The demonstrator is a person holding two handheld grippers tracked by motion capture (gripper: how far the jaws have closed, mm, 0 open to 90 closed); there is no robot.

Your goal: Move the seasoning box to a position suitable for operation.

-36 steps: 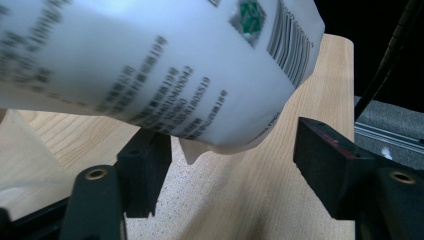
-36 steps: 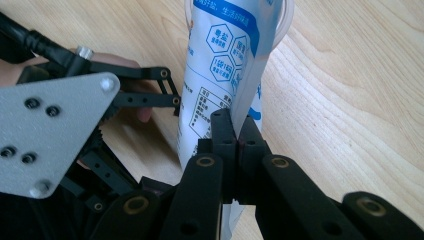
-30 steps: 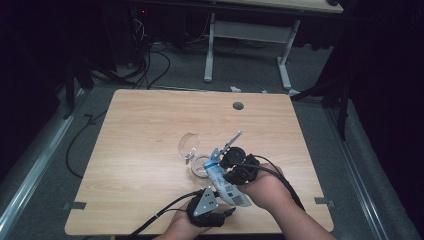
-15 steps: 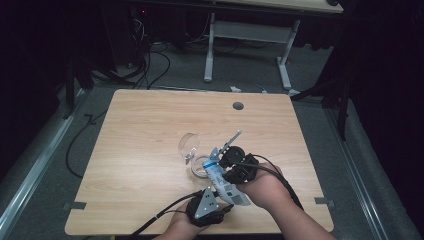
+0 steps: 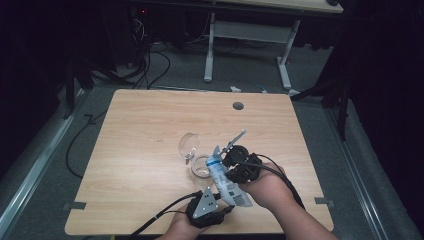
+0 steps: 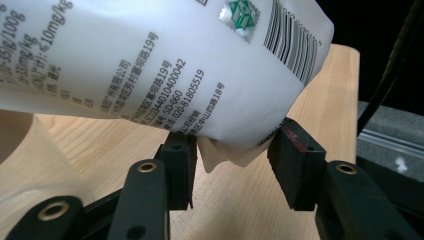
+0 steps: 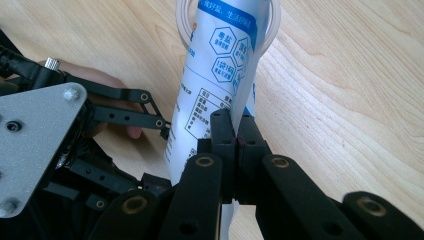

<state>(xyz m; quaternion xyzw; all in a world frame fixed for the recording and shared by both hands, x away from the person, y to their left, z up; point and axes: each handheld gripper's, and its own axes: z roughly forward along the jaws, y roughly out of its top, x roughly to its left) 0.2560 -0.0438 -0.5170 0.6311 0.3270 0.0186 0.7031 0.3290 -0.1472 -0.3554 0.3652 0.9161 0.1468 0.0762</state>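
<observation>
Near the table's [image 5: 140, 150] near edge, the right gripper [image 7: 235, 131] pinches a white-and-blue pouch [image 5: 226, 182] with its jaws pressed together on the pouch's edge. The left gripper [image 6: 232, 155] stands spread around the pouch's lower corner, its jaws apart. The pouch's top tilts over a clear jar [image 5: 201, 166]; a round lid [image 5: 188, 146] stands just beyond, toward the far side.

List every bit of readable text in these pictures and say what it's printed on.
All print is on the white pouch:
"10mg/kg"
"/100g"
"44010400042"
"020-81805519"
"SD-060"
"19号" and "18号", ending address lines too blurred to read in full
Barcode digits: too small.
Blue hexagon labels in the right gripper view: unreadable.
</observation>
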